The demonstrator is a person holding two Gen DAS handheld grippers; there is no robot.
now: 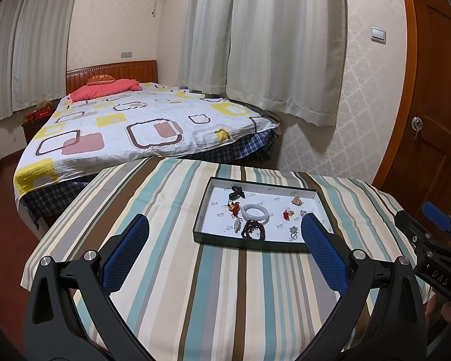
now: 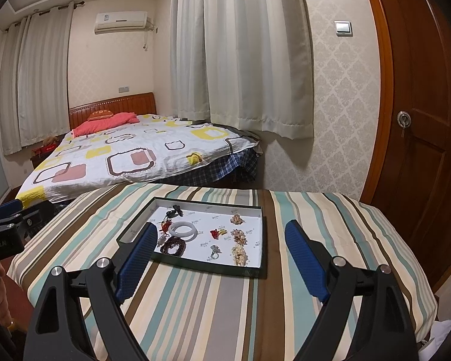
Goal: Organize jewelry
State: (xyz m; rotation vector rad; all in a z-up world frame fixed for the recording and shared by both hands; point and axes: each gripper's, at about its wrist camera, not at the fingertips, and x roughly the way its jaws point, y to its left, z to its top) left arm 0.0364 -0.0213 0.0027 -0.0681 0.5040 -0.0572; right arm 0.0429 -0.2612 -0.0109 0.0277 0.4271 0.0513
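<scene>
While spread wide, both grippers (image 1: 224, 228) (image 2: 218, 237) seemingly empty.

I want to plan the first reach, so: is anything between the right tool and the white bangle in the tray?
Only the tray's low near wall and the dark bead bracelet lying just in front of the white bangle. The right tool is open and empty above the striped cloth.

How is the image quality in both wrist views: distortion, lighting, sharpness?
Left wrist view: strong fisheye bending of the door and curtains, dark corners, even indoor light, the tray sharp. Right wrist view: same bending, soft curtain shadow on the wall, jewelry legible, no glare or motion blur.
</scene>
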